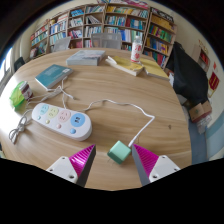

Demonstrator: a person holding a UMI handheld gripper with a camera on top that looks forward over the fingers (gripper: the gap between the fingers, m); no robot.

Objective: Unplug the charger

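Claw is spread wide, nothing pinched; magenta pads face each other w/ a clear gap. A small pale-green charger sits in that gap, nearer the right finger, resting on the wooden worktop and not pressed from either side. It's a squat block, so no clear long axis; its white cable exits the far side and runs away from the claw, curving left toward the white power strip. Strip lies well ahead and left of the claw, long axis running left-to-right, slightly angled. Can't tell if the cable ends in the strip. Beyond: a blue book, a bottle, bookshelves at the back.
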